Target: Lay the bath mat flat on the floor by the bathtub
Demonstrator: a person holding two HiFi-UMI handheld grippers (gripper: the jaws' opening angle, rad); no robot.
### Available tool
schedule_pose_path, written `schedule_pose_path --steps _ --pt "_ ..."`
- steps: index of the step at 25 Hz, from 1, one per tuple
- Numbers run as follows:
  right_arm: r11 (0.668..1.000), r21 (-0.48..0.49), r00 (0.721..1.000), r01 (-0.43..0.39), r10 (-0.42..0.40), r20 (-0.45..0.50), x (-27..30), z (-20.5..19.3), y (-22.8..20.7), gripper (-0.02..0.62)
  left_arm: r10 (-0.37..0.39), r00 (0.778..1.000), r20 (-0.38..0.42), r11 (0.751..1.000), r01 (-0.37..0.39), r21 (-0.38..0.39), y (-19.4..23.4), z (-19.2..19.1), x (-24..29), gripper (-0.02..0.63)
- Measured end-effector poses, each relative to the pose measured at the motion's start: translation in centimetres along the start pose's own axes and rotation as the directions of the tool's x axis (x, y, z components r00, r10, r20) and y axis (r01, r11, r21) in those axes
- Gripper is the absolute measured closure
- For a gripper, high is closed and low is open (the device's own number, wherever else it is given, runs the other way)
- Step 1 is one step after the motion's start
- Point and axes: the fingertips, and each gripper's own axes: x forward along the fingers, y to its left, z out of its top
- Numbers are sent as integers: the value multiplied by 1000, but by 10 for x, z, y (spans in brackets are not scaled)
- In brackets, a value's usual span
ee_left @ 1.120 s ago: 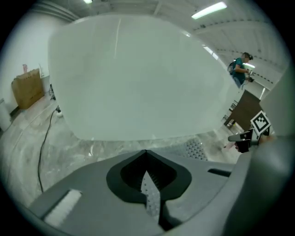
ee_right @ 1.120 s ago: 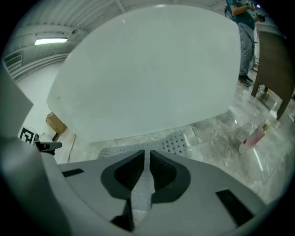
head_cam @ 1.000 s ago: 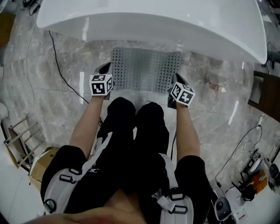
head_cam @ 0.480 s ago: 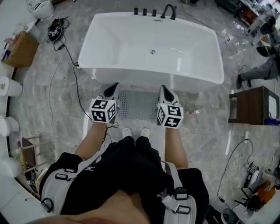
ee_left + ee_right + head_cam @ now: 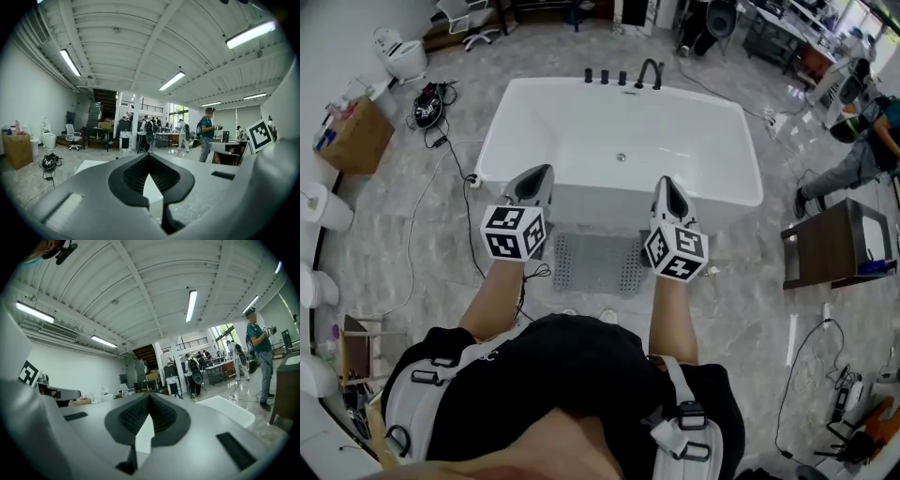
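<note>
Left gripper (image 5: 534,180): jaws closed tip to tip, nothing between them, touching nothing. Right gripper (image 5: 667,190): likewise closed and empty. Both are held up over the near rim of the bathtub (image 5: 517,120). Grey bath mat (image 5: 598,262) lies flat on the floor (image 5: 741,277), against the tub's near side

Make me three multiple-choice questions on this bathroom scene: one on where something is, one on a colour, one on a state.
1. Where is the bath mat?
A) on the floor beside the bathtub
B) inside the bathtub
C) on a shelf

2. What colour is the bathtub?
A) black
B) white
C) blue

3. The left tongs are:
A) wide open
B) shut on the bath mat
C) shut and empty

Answers: A, the bath mat lies flat on the floor before the bathtub; B, the bathtub is white all over; C, the jaws meet with nothing between them.
</note>
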Motion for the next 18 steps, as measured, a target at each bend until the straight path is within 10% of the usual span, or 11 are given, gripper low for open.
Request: schedule_pose_path --steps 18 --pt "999 41 1000 -14 13 14 -5 2 -16 591 -15 1000 -1 1000 15 5 -13 4 3 601"
